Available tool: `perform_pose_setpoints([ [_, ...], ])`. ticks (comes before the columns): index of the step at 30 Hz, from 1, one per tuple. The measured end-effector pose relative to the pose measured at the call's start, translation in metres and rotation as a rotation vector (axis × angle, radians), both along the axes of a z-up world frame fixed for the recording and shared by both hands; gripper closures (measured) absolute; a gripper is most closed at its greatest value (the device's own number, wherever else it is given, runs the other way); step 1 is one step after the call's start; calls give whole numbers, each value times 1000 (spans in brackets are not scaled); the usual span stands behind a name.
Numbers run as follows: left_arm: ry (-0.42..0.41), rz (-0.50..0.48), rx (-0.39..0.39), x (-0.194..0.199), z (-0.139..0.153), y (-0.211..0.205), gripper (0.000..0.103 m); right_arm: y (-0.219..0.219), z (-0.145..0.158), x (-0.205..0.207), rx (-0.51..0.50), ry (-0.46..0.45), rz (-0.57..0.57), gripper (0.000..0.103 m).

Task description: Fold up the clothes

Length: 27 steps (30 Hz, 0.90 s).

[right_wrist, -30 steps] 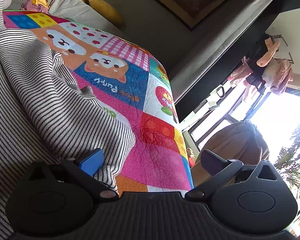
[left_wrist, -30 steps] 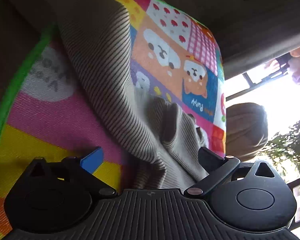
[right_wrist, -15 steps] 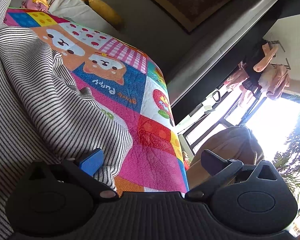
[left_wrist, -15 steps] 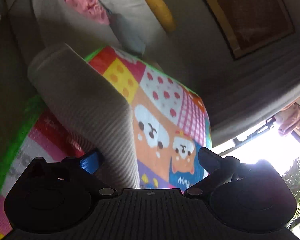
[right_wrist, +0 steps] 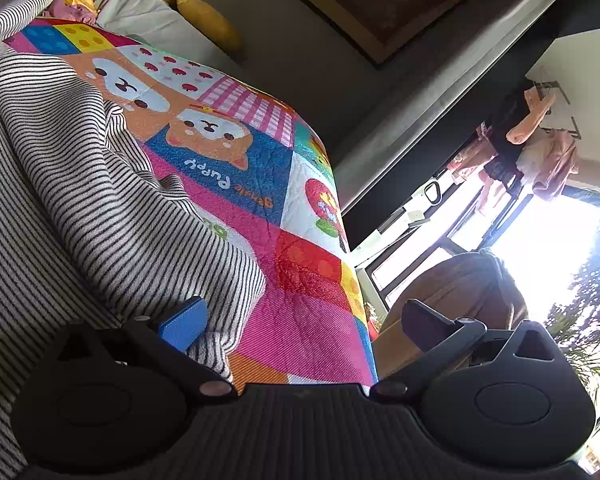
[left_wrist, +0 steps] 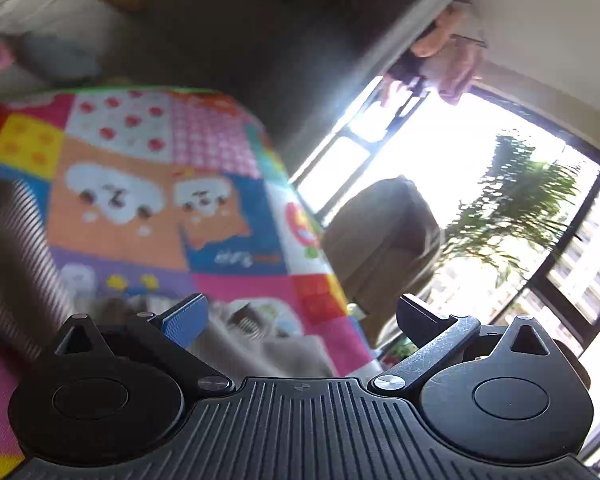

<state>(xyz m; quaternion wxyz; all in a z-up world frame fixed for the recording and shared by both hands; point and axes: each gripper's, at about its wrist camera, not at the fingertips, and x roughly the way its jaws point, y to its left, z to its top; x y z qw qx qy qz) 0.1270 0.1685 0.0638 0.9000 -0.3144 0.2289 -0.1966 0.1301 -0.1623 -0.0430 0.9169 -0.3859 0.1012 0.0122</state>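
Observation:
A black-and-white striped garment [right_wrist: 80,208] lies rumpled on a colourful patchwork mat [right_wrist: 300,312]. My right gripper [right_wrist: 300,316] is open, low over the mat, its blue left finger pad [right_wrist: 182,322] touching the garment's hem, with nothing between the jaws. In the blurred left wrist view the striped garment [left_wrist: 16,252] shows at the left, and more of it lies below the jaws. My left gripper [left_wrist: 300,316] is open and empty above the mat [left_wrist: 140,200].
A sofa with a yellow cushion [right_wrist: 204,20] stands behind the mat. A brown armchair [right_wrist: 460,288] and a bright window with plants [left_wrist: 520,208] are on the right. Clothes hang on a rack [right_wrist: 532,152] by the window.
The left gripper has swung up and to the right, away from the garment, so the window fills its view. The right gripper has stayed almost still at the hem.

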Motion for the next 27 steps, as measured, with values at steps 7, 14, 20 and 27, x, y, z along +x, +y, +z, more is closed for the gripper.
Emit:
perform_pose_setpoints([
  [7, 307, 162, -152, -26, -72, 67, 1, 1, 0, 0, -1, 0, 0, 0],
  [14, 345, 155, -171, -3, -85, 65, 0, 2, -1, 0, -4, -4, -1, 0],
  [20, 230, 334, -246, 24, -86, 90, 0, 3, -2, -1, -13, -16, -2, 0],
  [27, 144, 481, -331, 36, -91, 126, 0, 2, -1, -1, -7, -10, -2, 0],
])
